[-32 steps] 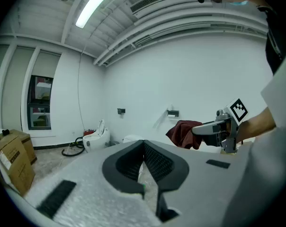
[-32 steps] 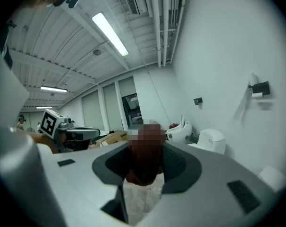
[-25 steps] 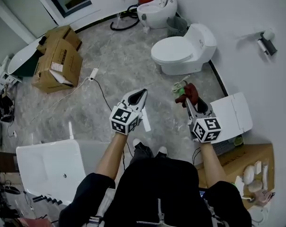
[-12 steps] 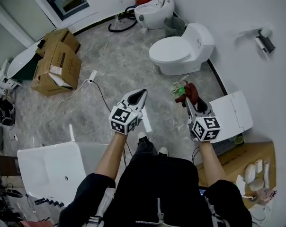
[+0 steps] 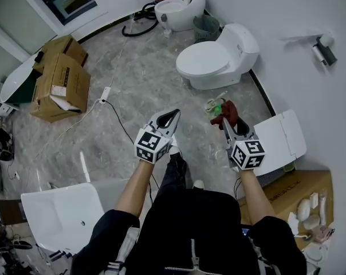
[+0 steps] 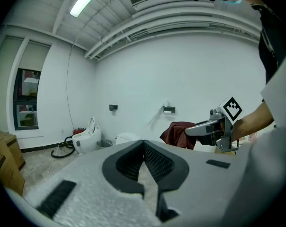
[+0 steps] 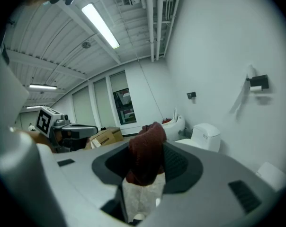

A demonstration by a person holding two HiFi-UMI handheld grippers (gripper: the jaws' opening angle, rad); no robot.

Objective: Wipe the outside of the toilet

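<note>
Toilet (image 5: 216, 62) sits in the upper centre-right of the head view: a white one-piece unit with its lid down, the bowl pointing left and the squat tank backed against the wall on the right, standing on grey marbled floor. A second toilet (image 5: 179, 7) with its lid raised is at the top edge, with a small bin (image 5: 206, 26) between the two. Lower in the frame, the left gripper (image 5: 172, 116) is held out with its jaws brought together to a point and nothing in them. The right gripper (image 5: 225, 119) is just right of it, clamped on a dark red cloth (image 5: 227, 112) bunched at its tip. In the left gripper view, the jaws meet at their tips with nothing between them, and the toilet (image 6: 129, 137) shows as a white lid just above them at centre. In the right gripper view, the jaws are pressed onto the cloth (image 7: 147, 150), which stands up between them. The toilet (image 7: 204, 136) appears right of centre, its smooth tank nearest.
</note>
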